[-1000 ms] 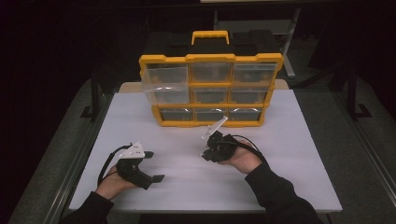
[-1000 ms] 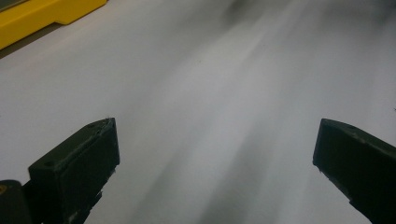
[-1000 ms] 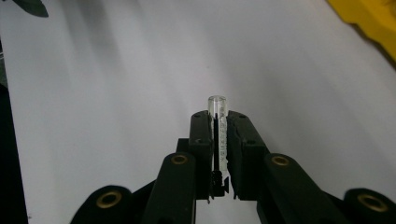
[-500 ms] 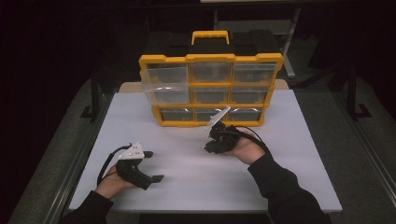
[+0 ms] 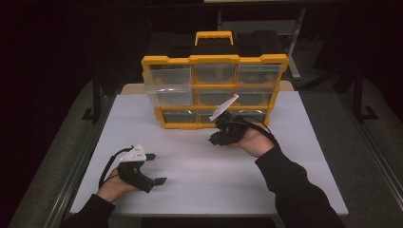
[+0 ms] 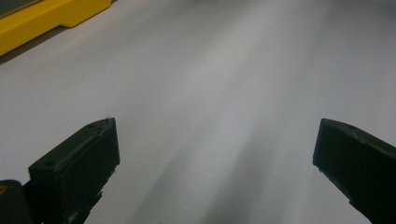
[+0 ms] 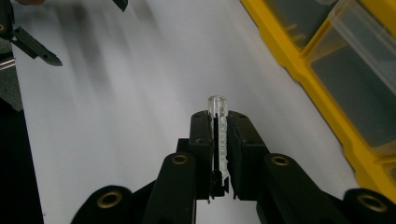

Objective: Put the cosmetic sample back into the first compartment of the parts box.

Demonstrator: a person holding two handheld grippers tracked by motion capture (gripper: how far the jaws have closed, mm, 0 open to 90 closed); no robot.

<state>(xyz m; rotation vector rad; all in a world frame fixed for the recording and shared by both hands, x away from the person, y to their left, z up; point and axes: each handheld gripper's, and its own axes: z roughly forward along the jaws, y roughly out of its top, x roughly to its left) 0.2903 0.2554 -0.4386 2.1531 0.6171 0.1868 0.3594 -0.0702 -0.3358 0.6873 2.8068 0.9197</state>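
Right gripper view: our right tool [image 7: 218, 122] pinches a clear tube [image 7: 218, 126] lengthwise, tip free for the yellow drawer organizer [image 7: 327, 84]; left tool [image 6: 212, 154] idles released.

- A white bench [image 5: 190, 175] spreads wide under the dark room.
- At its far end stands a yellow organizer [image 5: 214, 90] with clear drawers in rows of three, black carry handle framed in yellow on top.
- The top-left drawer [image 5: 168, 80] juts out from the front.
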